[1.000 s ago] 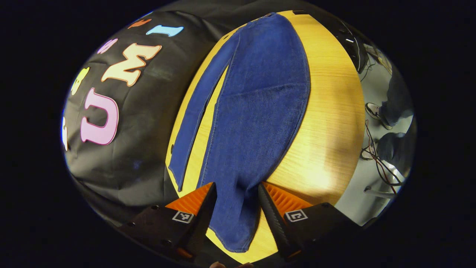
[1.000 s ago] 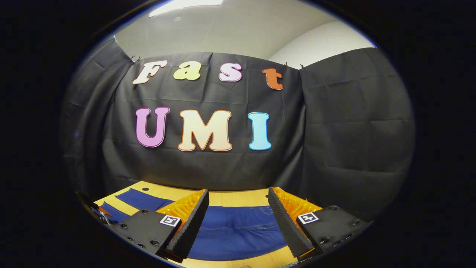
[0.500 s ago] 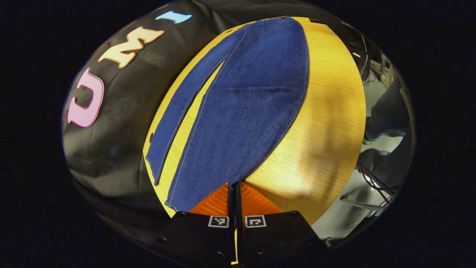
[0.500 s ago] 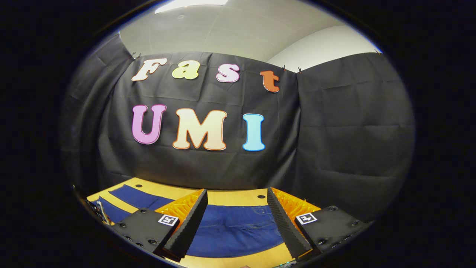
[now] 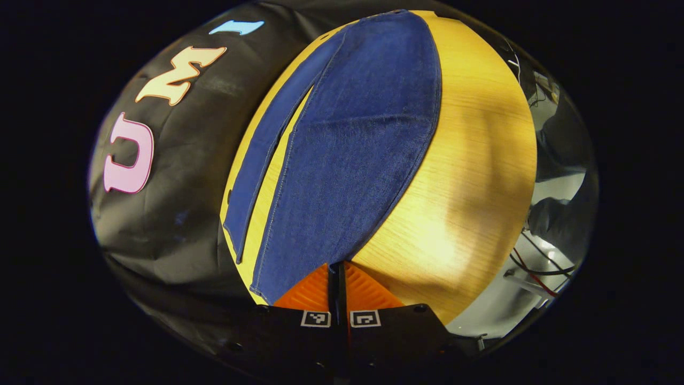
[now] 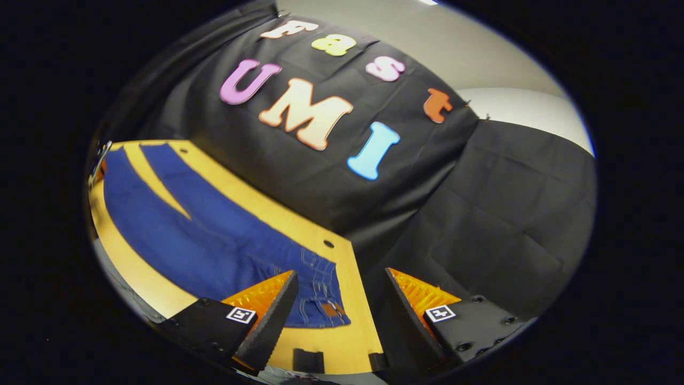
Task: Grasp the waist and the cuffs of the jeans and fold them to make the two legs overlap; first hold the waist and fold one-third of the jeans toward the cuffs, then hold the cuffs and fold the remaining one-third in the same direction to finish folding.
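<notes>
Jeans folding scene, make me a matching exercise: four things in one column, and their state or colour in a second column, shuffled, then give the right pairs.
Column one:
1. left gripper
2. right gripper
3. jeans
4. table

Column two:
A. yellow wood surface
B. fingers spread apart, above the waist end
C. blue denim, spread flat with the two legs apart
D. fingers closed together on a cuff

Pairs: 1-D, 2-B, 3-C, 4-A
</notes>
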A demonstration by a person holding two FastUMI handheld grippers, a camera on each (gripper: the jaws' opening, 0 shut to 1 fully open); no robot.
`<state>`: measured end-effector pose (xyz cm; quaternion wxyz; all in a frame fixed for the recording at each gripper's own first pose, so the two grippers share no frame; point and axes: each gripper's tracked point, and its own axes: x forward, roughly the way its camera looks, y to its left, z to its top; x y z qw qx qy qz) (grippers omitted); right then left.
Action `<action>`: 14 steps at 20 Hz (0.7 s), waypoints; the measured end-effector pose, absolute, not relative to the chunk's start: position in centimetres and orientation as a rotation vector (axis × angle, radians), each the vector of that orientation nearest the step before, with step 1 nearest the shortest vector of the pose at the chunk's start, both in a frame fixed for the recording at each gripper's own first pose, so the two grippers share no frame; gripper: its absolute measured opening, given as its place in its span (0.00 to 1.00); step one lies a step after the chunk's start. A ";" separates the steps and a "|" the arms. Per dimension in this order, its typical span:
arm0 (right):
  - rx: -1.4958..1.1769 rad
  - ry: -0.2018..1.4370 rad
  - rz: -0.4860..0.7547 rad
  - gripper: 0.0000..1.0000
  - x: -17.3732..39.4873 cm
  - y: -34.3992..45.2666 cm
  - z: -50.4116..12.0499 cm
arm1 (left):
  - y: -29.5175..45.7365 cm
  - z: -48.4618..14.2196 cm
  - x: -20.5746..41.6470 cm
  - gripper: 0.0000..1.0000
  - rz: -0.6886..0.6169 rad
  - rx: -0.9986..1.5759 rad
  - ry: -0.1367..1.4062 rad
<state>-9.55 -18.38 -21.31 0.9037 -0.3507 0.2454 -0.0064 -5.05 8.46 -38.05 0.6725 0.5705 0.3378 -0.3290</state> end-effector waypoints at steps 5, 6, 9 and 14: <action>-0.875 0.657 0.191 0.99 -10.7 -19.8 -30.1 | 8.7 -38.3 -4.9 0.00 -0.694 1.317 0.819; -0.895 0.684 0.228 0.96 -11.2 -19.9 -31.6 | 8.7 -38.3 -4.9 0.00 -0.685 1.314 0.832; -0.944 0.751 0.312 0.99 -11.8 -20.2 -35.0 | 8.7 -38.3 -4.9 0.00 -0.675 1.327 0.850; -1.031 0.847 0.426 1.00 -12.0 -21.1 -39.7 | 8.7 -38.3 -4.8 0.00 -0.656 1.332 0.873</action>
